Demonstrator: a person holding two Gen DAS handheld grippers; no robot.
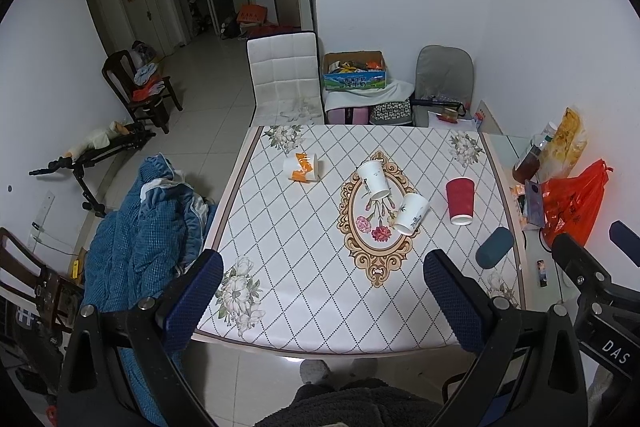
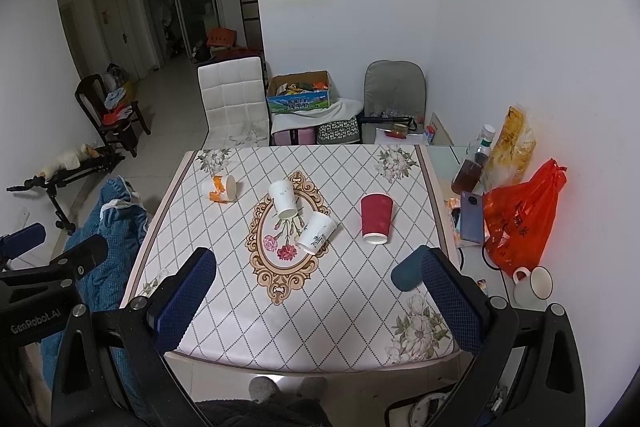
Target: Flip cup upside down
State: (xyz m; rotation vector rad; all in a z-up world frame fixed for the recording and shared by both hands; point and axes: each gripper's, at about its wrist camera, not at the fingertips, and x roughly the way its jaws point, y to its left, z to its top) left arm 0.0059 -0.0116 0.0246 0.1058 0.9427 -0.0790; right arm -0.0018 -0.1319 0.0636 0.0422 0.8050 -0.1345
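Several paper cups lie on their sides on the patterned tablecloth [image 1: 304,267]. An orange-and-white cup [image 1: 302,167] [image 2: 219,188] rests at the far left. Two white printed cups [image 1: 373,179] [image 1: 412,214] lie on the central medallion, seen again in the right wrist view [image 2: 283,199] [image 2: 316,231]. A red cup [image 1: 461,201] [image 2: 376,219] points its mouth toward me. A teal cup [image 1: 494,254] [image 2: 406,273] lies near the right edge, partly behind a finger. My left gripper [image 1: 322,263] and right gripper [image 2: 318,259] hover open over the near table edge, holding nothing.
A red plastic bag [image 2: 520,223], a phone [image 2: 472,217], a bottle [image 2: 470,167] and a white mug [image 2: 534,285] crowd the table's right strip. A white chair [image 1: 284,75] and a grey chair [image 1: 442,79] stand behind the table. A blue blanket [image 1: 140,227] lies to the left.
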